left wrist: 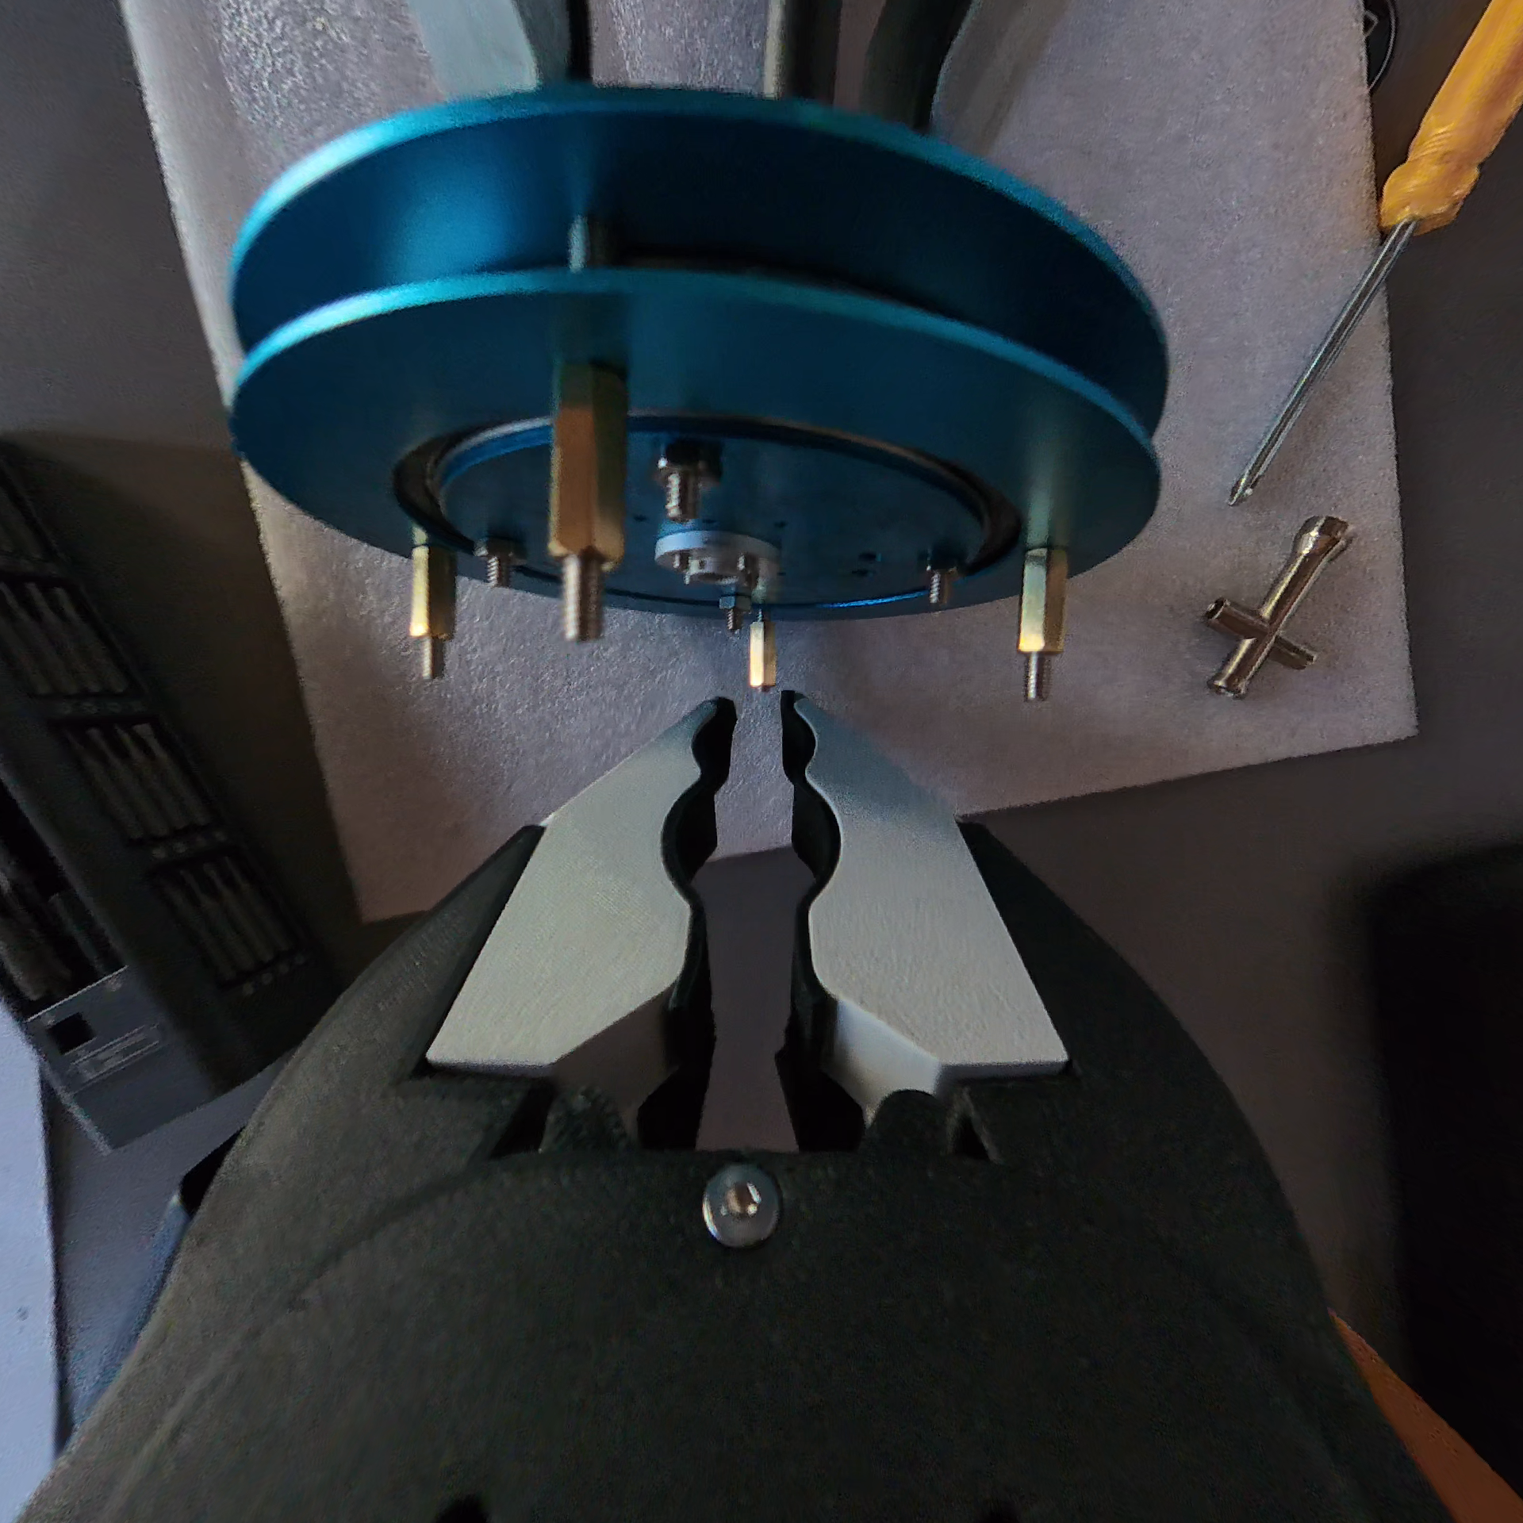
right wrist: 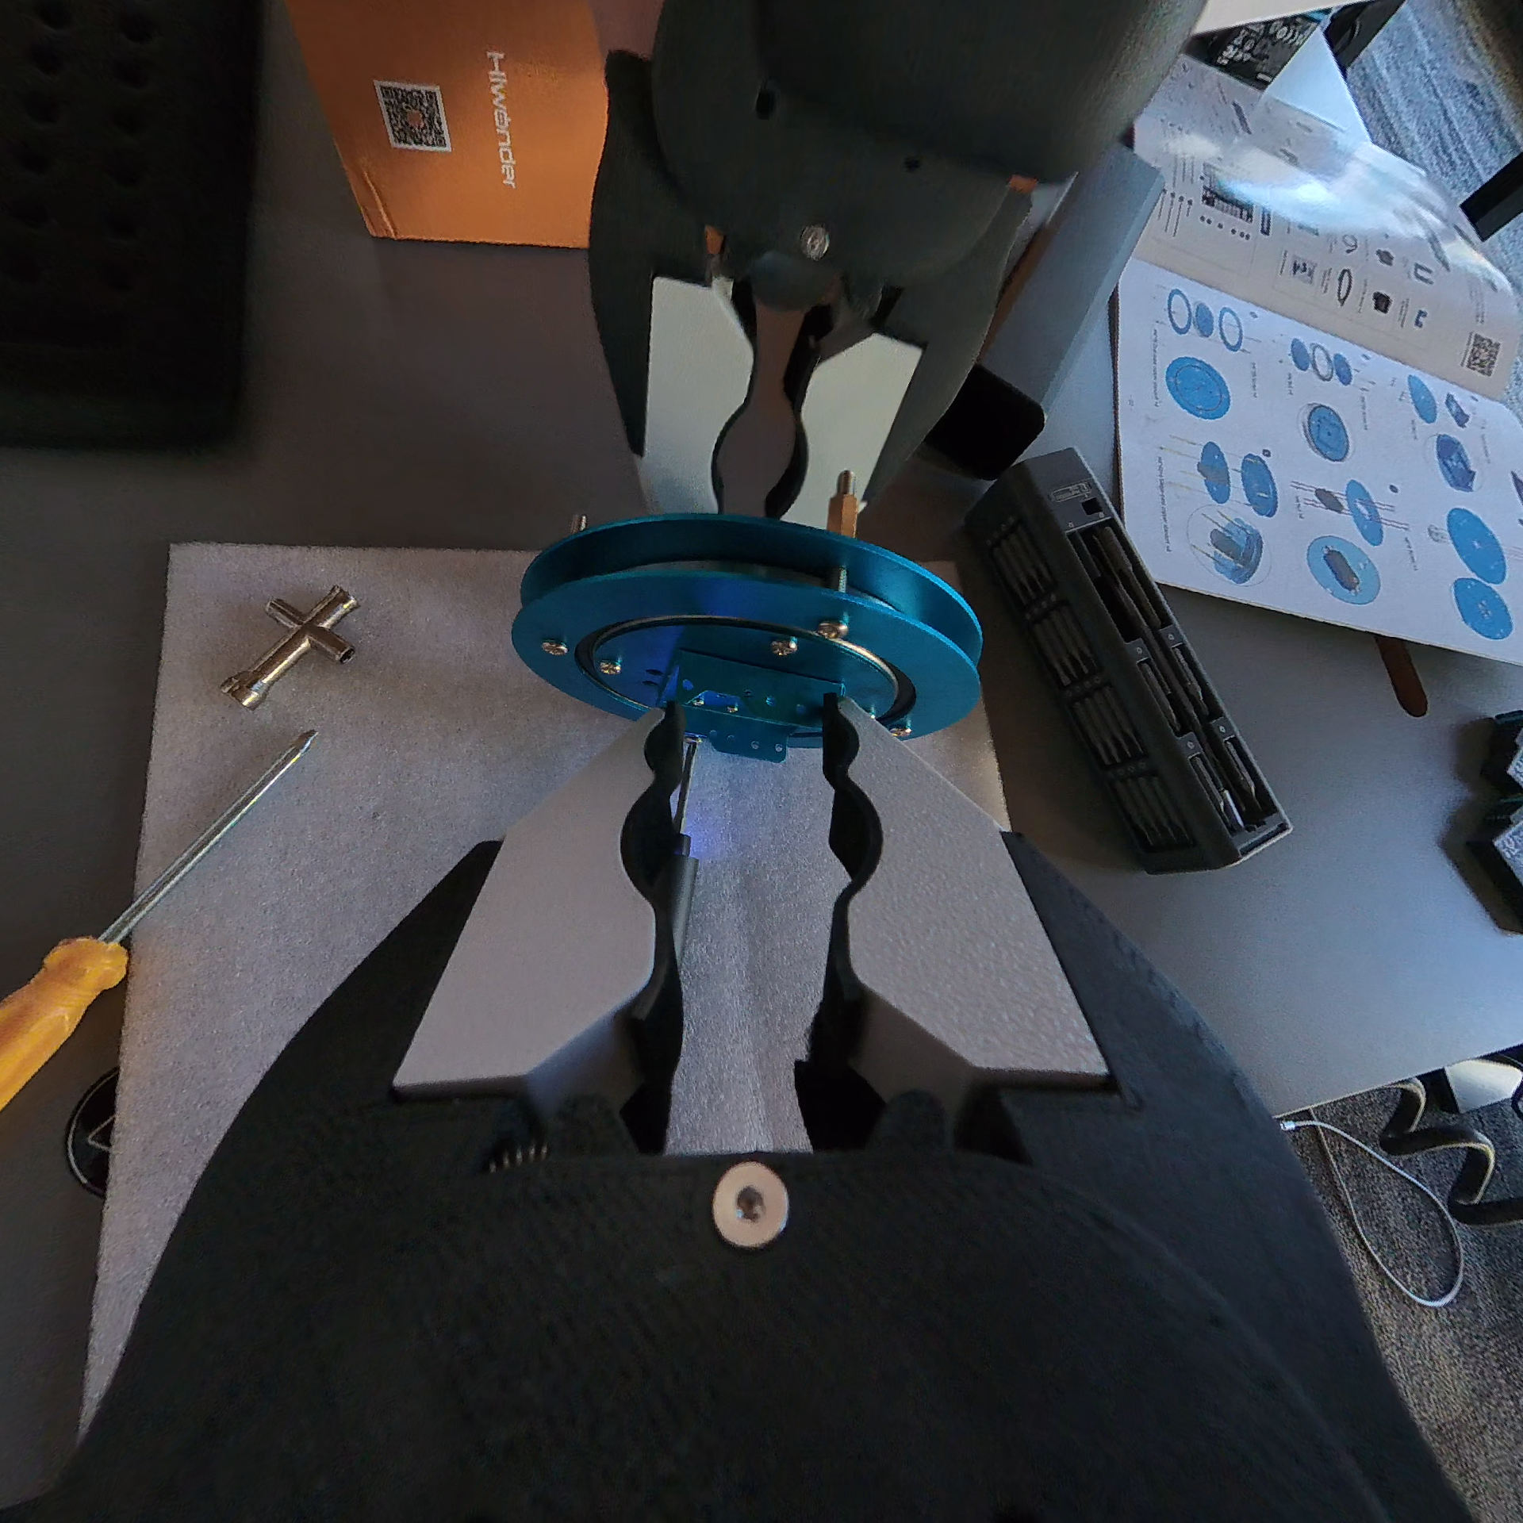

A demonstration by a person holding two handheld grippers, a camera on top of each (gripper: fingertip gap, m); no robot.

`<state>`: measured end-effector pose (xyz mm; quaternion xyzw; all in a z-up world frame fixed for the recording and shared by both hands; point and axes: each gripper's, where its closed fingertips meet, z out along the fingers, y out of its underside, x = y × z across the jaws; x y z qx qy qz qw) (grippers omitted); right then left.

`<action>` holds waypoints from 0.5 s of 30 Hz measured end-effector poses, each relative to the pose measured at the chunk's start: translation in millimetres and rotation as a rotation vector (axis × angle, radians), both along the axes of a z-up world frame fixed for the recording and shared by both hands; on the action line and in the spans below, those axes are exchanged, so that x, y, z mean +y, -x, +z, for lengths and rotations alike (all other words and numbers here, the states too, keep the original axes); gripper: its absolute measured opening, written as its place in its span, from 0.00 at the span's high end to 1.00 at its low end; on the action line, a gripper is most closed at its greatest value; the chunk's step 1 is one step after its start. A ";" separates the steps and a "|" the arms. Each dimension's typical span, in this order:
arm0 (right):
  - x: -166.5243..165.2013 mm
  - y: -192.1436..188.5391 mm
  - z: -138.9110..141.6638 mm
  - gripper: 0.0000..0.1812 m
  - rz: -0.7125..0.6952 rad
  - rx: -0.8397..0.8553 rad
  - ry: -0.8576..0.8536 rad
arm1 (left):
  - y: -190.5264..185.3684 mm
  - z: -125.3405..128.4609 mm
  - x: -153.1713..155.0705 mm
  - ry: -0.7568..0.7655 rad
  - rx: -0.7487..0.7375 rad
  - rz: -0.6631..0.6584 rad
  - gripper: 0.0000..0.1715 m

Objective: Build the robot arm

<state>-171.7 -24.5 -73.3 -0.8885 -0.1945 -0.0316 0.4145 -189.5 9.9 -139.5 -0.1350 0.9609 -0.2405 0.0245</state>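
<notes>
A blue assembly of two discs (left wrist: 700,354) with brass standoffs and screws hangs tilted above a grey foam mat (left wrist: 1154,371). My right gripper (right wrist: 750,713) is shut on the blue bracket at the assembly's (right wrist: 931,651) centre and holds it up. My left gripper (left wrist: 758,707) stands just below a short brass standoff (left wrist: 759,659) on the underside; its jaws are a narrow gap apart and empty. It also shows in the right wrist view (right wrist: 783,412), beyond the discs, with its tips hidden. A thin grey driver (right wrist: 680,865) runs along my right gripper's left finger.
On the mat (right wrist: 346,824) lie a yellow-handled screwdriver (right wrist: 58,997) and a steel cross wrench (right wrist: 288,651); both also show in the left wrist view (left wrist: 1442,140), (left wrist: 1269,618). A dark bit case (right wrist: 1129,667), printed sheets (right wrist: 1319,461), an orange box (right wrist: 461,124) and black foam (right wrist: 107,206) surround it. About 8 cm separates my left fingertips from my right.
</notes>
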 end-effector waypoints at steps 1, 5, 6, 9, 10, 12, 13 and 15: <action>0.3 0.6 0.2 0.82 0.001 0.001 -0.001 | -1.3 3.3 2.4 0.000 -0.012 0.001 0.94; 0.2 1.0 0.2 0.82 0.002 -0.011 0.003 | -1.0 14.0 4.7 0.032 -0.011 0.005 0.95; 0.2 1.0 0.2 0.82 0.002 -0.012 0.004 | -0.2 13.9 3.6 0.037 -0.006 0.005 0.94; -0.1 1.8 0.5 0.82 0.002 -0.016 0.003 | 1.6 7.2 -2.0 0.031 -0.001 -0.005 0.93; -0.1 2.1 0.6 0.82 0.002 -0.017 0.003 | 0.8 4.9 -4.2 0.027 -0.009 -0.007 0.93; 0.0 2.5 0.7 0.82 0.002 -0.020 0.004 | 0.9 2.2 -8.6 0.029 -0.016 -0.019 0.93; 0.0 2.6 0.7 0.82 0.002 -0.021 0.004 | 1.4 0.6 -9.4 0.024 -0.015 -0.025 0.94; 0.0 2.8 0.8 0.82 0.002 -0.025 0.007 | 2.2 -3.0 -8.6 0.008 -0.011 -0.034 0.95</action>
